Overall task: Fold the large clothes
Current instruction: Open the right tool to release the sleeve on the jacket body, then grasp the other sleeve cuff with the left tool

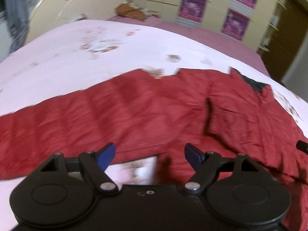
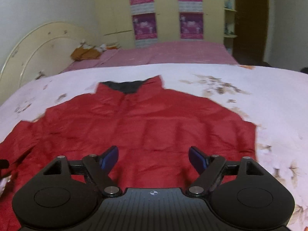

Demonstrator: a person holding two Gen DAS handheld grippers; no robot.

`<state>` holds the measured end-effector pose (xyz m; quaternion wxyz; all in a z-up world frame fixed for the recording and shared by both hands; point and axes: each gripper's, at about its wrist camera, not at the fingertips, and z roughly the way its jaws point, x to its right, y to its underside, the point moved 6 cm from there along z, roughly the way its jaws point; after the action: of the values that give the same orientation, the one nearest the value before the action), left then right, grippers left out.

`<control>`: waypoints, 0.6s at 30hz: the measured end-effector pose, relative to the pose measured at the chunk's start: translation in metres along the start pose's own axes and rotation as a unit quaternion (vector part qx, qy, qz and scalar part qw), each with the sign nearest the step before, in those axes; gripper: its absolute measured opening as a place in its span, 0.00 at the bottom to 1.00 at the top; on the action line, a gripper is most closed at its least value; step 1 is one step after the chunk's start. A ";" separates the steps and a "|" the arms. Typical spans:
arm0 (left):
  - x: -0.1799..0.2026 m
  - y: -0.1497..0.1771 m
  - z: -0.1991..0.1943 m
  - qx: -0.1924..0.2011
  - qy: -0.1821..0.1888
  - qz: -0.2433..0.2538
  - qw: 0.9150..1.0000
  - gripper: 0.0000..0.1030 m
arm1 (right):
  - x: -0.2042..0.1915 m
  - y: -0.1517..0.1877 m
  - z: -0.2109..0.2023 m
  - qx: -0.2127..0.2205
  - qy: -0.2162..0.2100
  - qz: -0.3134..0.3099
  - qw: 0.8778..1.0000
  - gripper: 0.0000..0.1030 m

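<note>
Two claws, both spread wide, nothing between the blue pads. One big puffy red jacket (image 2: 146, 127) flat on the pale flowery bed cover (image 2: 269, 96), dark collar at the far end in the right wrist view, bottom hem near. Right claw (image 2: 153, 158) just over the jacket's near middle. Left claw (image 1: 149, 156) at the near edge, long red sleeve (image 1: 48, 119) off to its left. Probably the nearer one for folding that sleeve in.

No legible text, not even on the purple posters (image 2: 144, 26) on the wardrobe (image 2: 115, 9)
</note>
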<state>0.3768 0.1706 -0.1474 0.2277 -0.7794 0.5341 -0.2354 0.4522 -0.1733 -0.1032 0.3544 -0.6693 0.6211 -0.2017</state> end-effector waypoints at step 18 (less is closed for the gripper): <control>-0.161 0.031 -0.044 0.009 -0.093 -0.162 0.982 0.74 | -0.137 0.015 0.055 -0.042 -0.089 -0.087 0.991 0.76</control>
<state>0.2768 0.3070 -0.1517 0.2421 -0.8720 0.3753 -0.2002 0.4604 -0.0275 -0.1272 0.3608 -0.7506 0.5343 -0.1448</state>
